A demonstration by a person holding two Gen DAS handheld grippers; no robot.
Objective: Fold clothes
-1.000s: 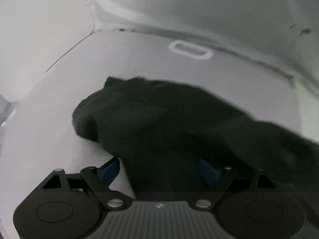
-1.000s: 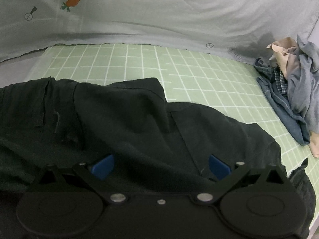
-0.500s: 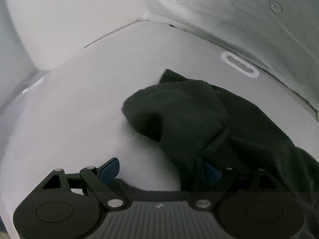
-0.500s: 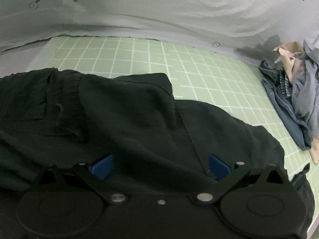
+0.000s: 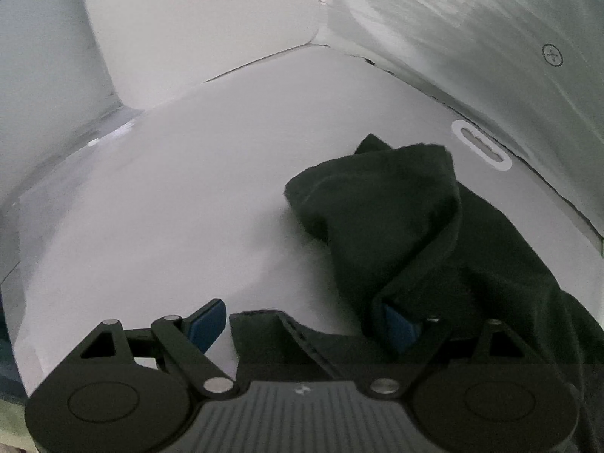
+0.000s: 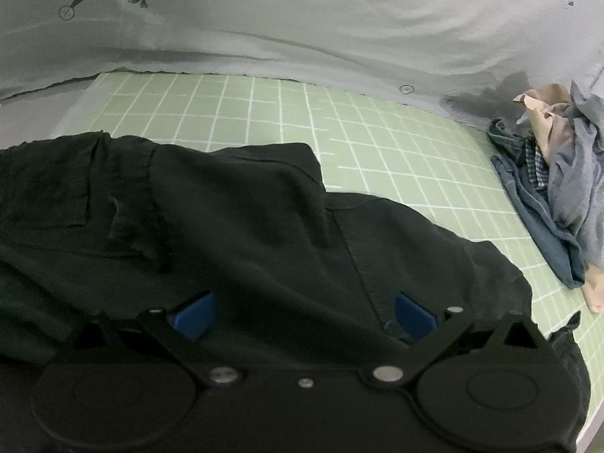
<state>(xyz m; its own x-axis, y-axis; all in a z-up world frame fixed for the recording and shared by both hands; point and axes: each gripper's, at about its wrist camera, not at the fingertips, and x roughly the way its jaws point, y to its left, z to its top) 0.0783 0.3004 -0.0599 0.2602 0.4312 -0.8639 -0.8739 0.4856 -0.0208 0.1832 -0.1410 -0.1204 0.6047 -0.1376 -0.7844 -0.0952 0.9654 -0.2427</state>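
Both tools are spread wide: the left tool [image 5: 305, 326] over the black garment's [image 5: 415, 219] edge, the right tool [image 6: 304, 315] above the garment's middle.

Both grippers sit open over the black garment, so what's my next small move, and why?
Probably close the left gripper on the black garment's edge: cloth lies between its spread jaws, ungripped, bunched on the white surface. The right gripper hovers open over flatter cloth.
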